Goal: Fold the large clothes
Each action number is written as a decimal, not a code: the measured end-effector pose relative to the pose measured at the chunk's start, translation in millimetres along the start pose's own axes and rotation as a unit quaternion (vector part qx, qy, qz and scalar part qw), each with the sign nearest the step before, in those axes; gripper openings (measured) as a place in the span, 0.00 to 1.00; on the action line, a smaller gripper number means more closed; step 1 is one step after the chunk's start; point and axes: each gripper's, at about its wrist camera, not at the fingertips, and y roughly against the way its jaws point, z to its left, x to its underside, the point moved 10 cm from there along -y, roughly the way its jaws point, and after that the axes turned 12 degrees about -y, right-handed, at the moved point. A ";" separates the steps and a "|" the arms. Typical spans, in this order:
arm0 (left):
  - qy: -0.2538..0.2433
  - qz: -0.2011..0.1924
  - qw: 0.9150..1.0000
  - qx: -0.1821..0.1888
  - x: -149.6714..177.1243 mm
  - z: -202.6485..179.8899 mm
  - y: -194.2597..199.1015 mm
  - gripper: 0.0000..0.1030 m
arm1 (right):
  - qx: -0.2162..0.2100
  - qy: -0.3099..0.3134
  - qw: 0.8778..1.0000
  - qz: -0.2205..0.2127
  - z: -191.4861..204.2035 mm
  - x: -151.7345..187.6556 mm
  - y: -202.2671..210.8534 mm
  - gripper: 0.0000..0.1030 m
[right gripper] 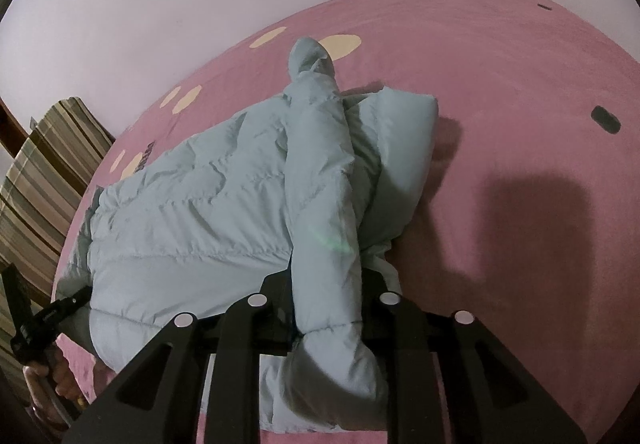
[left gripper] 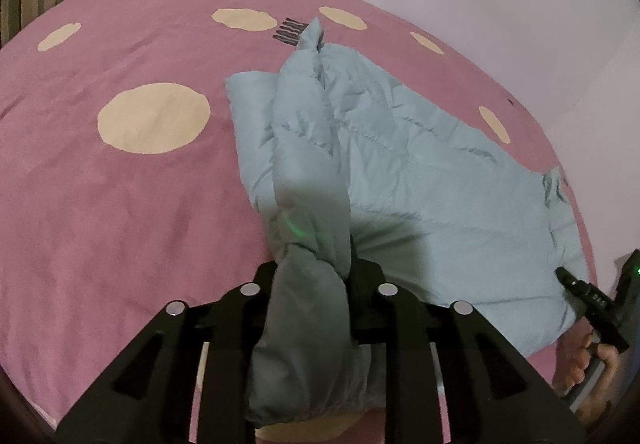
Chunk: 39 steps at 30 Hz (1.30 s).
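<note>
Left wrist view: the left hand-held gripper (left gripper: 310, 276) is clenched on a sleeve (left gripper: 308, 180) of a pale blue puffer jacket (left gripper: 420, 180). The sleeve fabric is bunched between the two black fingers and spills back toward the camera at 6 o'clock. The sleeve runs from the fingers up toward 12 o'clock, lying on top of the jacket body. The jacket lies on a bed covered by a pink bedspread (left gripper: 120, 204) with cream ovals; it occupies the centre and the 3 o'clock side of the view. At 4 o'clock the right hand-held gripper (left gripper: 588, 296) appears at the jacket's edge, with a hand (left gripper: 592, 368) below it.

Right wrist view: the right hand-held gripper (right gripper: 326, 284) is clenched on the other sleeve (right gripper: 320, 172) of the jacket (right gripper: 192, 212). This sleeve extends from the fingers toward 12 o'clock, and its cuff end hangs past the fingers at 6 o'clock. The jacket body spreads toward 9 o'clock on the bedspread (right gripper: 520, 84); a folded thick portion lies just beside the sleeve at 1 o'clock. At 8 o'clock the left hand-held gripper (right gripper: 52, 312) shows beside the jacket's edge; from this view its jaw state cannot be told. A striped cushion (right gripper: 36, 180) stands at 9 o'clock, off the bed's edge.
</note>
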 end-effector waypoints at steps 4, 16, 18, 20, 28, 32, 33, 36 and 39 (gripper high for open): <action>-0.015 0.010 1.000 -0.023 7.0 3.0 5.2 0.46 | 0.012 -0.001 1.000 -0.004 -3.8 1.5 7.4 0.32; -0.019 0.016 0.998 -0.056 4.0 43.5 41.4 0.69 | 0.093 0.030 0.992 -0.080 3.4 -22.9 61.8 0.52; -0.016 0.014 0.998 -0.064 -4.0 47.9 42.9 0.69 | 0.086 0.046 0.992 -0.079 23.6 -21.9 59.7 0.51; -0.018 0.011 0.998 -0.063 -13.4 45.4 42.5 0.69 | 0.074 0.073 0.993 -0.057 51.1 -12.8 45.4 0.51; -0.038 0.014 0.996 -0.079 -40.4 34.8 20.9 0.70 | 0.023 0.145 0.989 -0.007 157.7 18.3 -11.5 0.51; -0.030 0.035 0.995 -0.087 -42.1 43.3 2.5 0.70 | 0.026 0.161 0.986 0.013 181.9 29.8 -41.1 0.50; -0.029 0.039 0.995 -0.088 -42.0 45.1 -1.8 0.70 | 0.029 0.163 0.986 0.019 181.0 32.8 -46.6 0.50; -0.028 0.053 0.994 -0.092 -40.0 48.7 -13.5 0.70 | 0.053 0.169 0.984 0.029 176.2 45.0 -67.0 0.50; -0.033 0.062 0.993 -0.091 -40.0 48.2 -22.8 0.70 | 0.069 0.173 0.982 0.035 169.4 53.8 -79.2 0.50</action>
